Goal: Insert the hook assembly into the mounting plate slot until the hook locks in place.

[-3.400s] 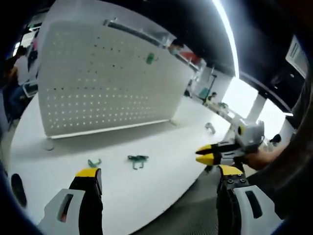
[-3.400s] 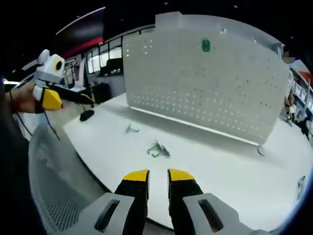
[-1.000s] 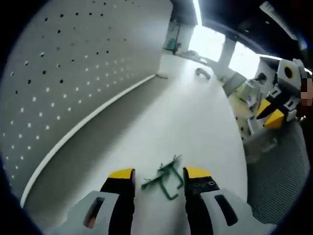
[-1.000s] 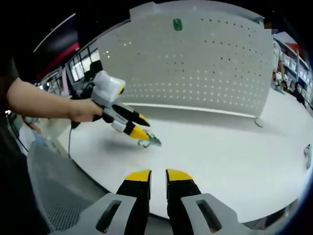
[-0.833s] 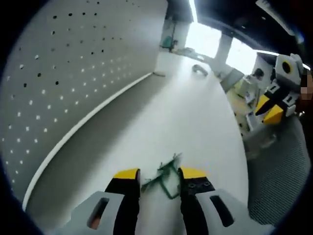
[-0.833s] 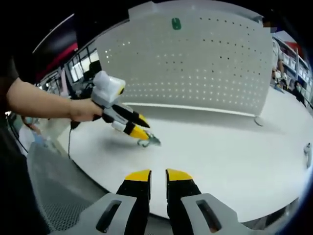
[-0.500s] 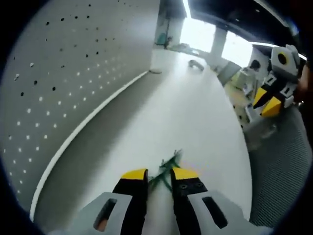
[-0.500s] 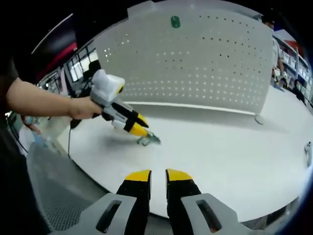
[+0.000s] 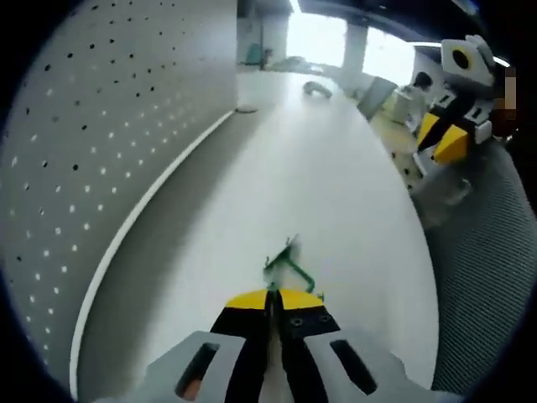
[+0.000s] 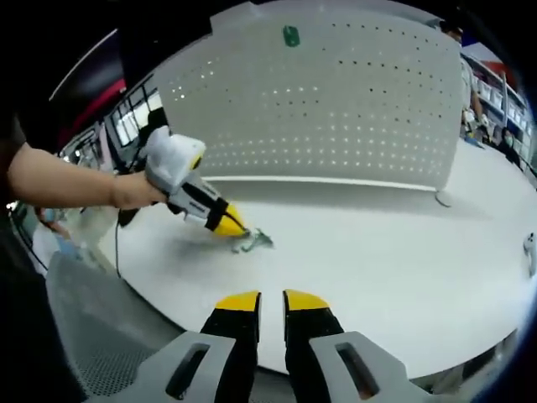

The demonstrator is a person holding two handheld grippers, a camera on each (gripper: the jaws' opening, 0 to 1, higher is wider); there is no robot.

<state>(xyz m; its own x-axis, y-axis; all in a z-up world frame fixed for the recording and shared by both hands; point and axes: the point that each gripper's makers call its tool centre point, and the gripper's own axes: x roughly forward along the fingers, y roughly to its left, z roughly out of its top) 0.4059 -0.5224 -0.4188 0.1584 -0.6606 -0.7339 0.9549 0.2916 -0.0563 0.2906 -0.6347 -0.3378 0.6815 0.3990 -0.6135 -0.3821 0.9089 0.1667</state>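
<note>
The green wire hook lies low over the white table, one end pinched between the yellow tips of my left gripper, which is shut on it. From the right gripper view, a hand holds that left gripper down at the table with the hook sticking out of its tips. The white pegboard mounting plate stands upright behind, with another green hook hung near its top. My right gripper hovers off the table's near edge, shut on nothing. It appears at the upper right as the right gripper.
The pegboard runs along the left of the table on small feet. A small grey object lies at the table's far end. Grey mesh lies beyond the table's curved edge. A pegboard foot stands at the right.
My left gripper's jaws have closed from wide open onto the green hook and tilted lower toward the table. The right gripper has stayed where it was, shut.
</note>
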